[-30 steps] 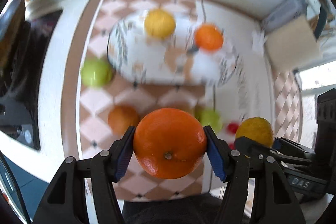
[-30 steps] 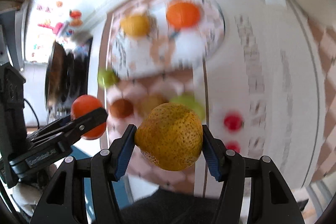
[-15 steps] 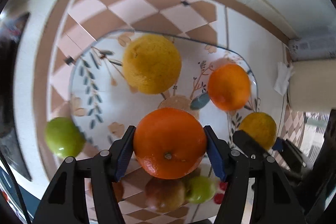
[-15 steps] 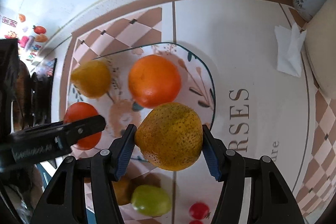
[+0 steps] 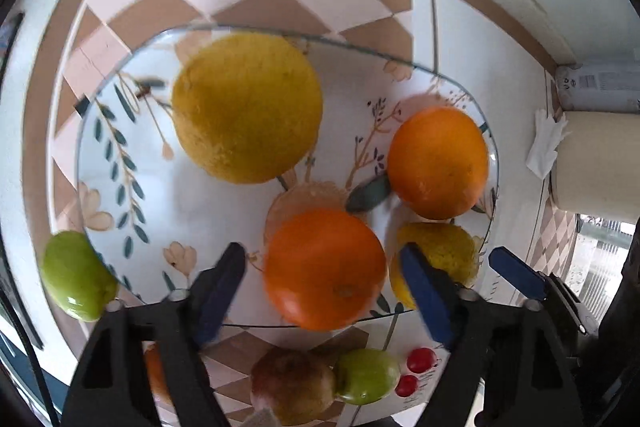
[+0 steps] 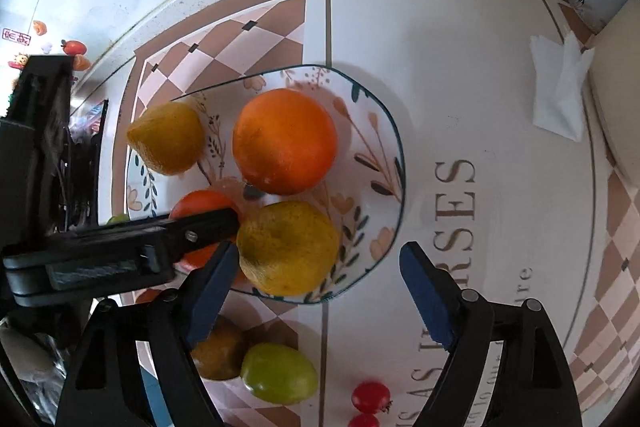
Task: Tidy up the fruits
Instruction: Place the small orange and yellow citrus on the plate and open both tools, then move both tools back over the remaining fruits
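I am setting two fruits down at once: the orange [image 5: 324, 267] and the speckled yellow fruit [image 6: 288, 247] are lying on the flowered plate [image 5: 132, 187], each between spreading pads. The left tool [image 5: 322, 291] and the right tool [image 6: 316, 291] are opening, released, gripping nothing. Next I judge I should be lifting both clear without nudging them, then reaching for the green fruit [image 6: 278, 373] waiting on the bench [image 6: 460, 75].

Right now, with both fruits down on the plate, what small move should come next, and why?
Probably lift both grippers straight up. The left gripper and right gripper are opening, and the orange and yellow fruit rest on the plate, pads apart from them.
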Tool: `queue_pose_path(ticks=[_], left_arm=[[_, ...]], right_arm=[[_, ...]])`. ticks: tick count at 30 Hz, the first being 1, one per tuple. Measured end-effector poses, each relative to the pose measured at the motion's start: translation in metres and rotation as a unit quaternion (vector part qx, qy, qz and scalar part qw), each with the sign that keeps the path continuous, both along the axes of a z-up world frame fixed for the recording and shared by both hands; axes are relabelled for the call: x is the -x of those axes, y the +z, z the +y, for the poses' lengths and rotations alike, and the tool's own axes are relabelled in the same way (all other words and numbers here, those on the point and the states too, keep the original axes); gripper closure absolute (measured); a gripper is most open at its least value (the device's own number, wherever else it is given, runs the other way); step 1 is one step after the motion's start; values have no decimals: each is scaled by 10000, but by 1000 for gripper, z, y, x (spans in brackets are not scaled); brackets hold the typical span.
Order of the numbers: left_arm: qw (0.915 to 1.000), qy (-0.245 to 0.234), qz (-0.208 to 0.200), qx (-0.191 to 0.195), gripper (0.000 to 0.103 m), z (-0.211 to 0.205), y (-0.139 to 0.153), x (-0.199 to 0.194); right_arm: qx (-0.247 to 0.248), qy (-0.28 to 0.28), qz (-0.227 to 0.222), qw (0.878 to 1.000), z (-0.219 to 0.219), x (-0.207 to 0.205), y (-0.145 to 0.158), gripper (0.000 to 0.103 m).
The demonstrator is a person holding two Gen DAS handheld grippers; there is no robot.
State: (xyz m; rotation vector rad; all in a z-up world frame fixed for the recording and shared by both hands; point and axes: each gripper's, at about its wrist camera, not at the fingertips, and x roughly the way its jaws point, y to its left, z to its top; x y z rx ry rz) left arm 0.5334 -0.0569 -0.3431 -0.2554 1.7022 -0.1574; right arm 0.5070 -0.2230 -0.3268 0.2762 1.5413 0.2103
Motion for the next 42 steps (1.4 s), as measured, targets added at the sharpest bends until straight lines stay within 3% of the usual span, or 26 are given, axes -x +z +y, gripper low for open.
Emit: queue_pose_path(ticks=[3,8,13,19,30,42], left_arm=[[9999,-64,-118,-13,13,1,12,0],[9968,-265,-574,-488,13,3,37,8],[9862,-380,-1166,-1112,13,10,67,29],[9765,-346,-1639,-1356,13,24,100,62],[9582,-329,-2487,-1374,13,37,167,115],[9459,-325,-2990,-1217,13,44,223,169]], right_arm=[[38,-43,10,10000,-3,5,6,18],[372,-58,-252,9990,-4,18,30,11],[884,16,-499,9948,2,38,56,7],[1044,6,-819,9912,13,61,84,7],[1006,-183,-1370,9853,20,106,145,7],[923,-252,-1873,9776,21,162,209,7]])
